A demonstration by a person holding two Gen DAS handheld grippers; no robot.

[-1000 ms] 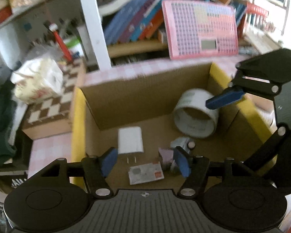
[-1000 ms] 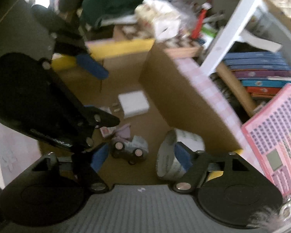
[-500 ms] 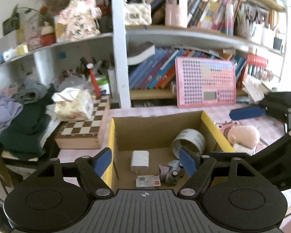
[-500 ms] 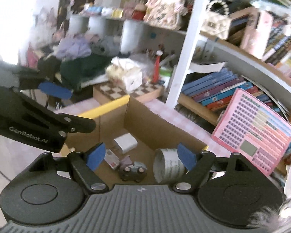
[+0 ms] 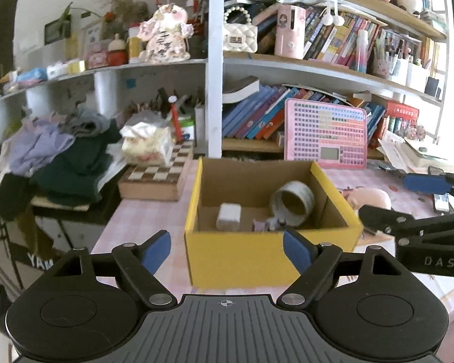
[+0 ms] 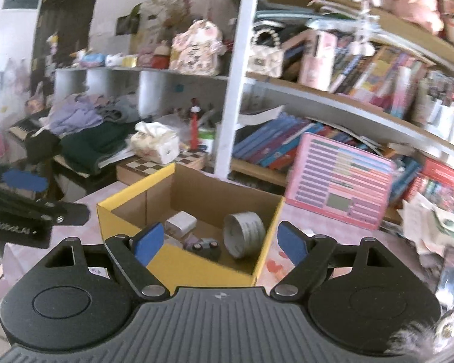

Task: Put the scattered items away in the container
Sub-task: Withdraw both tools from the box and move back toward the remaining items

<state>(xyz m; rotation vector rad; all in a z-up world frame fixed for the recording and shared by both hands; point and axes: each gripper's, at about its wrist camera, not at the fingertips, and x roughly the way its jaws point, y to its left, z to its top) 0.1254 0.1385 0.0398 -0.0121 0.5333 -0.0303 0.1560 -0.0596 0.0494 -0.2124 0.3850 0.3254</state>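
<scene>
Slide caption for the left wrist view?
Open left gripper, jaws opening, before yellow cardboard box holding white tape roll and white charger.

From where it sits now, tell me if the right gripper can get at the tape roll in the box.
Probably yes. The right gripper is empty, jaws open, and the tape roll lies in the open-topped yellow box, uncovered; only the near wall must be cleared.
</scene>
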